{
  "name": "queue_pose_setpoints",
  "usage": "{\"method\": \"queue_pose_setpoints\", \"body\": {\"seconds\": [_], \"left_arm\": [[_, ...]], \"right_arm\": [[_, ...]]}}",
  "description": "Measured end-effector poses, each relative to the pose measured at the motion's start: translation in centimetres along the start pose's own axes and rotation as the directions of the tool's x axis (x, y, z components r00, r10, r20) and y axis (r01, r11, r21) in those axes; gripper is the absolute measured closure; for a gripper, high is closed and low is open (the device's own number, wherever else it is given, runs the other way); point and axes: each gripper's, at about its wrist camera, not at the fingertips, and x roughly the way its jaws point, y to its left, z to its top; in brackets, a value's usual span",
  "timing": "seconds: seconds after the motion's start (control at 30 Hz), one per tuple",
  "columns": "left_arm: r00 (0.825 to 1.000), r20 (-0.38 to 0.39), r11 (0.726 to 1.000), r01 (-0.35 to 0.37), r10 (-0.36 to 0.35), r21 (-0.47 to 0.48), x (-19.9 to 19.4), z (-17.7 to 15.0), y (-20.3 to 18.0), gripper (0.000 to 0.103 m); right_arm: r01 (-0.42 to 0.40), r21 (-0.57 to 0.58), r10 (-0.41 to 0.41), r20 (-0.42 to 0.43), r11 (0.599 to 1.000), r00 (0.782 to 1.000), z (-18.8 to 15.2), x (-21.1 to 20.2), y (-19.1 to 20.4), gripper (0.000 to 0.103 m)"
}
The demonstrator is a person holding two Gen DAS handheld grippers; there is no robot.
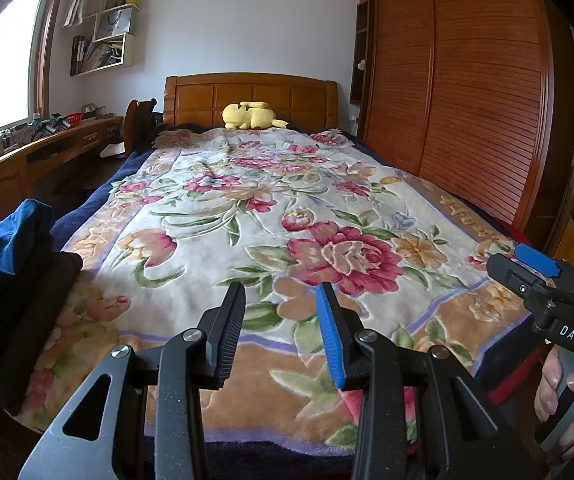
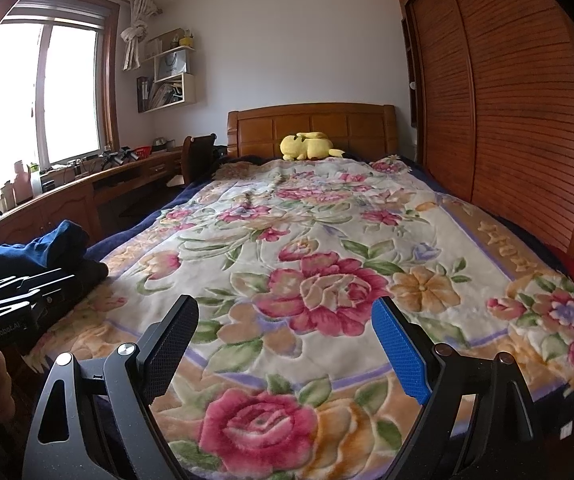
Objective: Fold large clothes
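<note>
A pile of dark clothes, blue on top and black below, lies at the bed's near left corner; it also shows in the right wrist view. My left gripper is open and empty, above the foot of the bed, right of the pile. My right gripper is open wider and empty, over the floral blanket. The right gripper also shows at the right edge of the left wrist view, and the left gripper at the left edge of the right wrist view.
The floral blanket covers the bed. A yellow plush toy lies by the wooden headboard. A slatted wooden wardrobe runs along the right. A desk and chair stand at the left under the window.
</note>
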Motion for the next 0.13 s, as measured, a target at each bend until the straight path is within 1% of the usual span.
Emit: {"method": "queue_pose_setpoints", "body": {"seconds": [0.13], "left_arm": [[1.000,0.000,1.000,-0.001,0.001,-0.002,-0.04,0.07,-0.06,0.065]], "right_arm": [[-0.002,0.000,0.002,0.000,1.000,1.000,-0.02,-0.02,-0.07,0.014]]}}
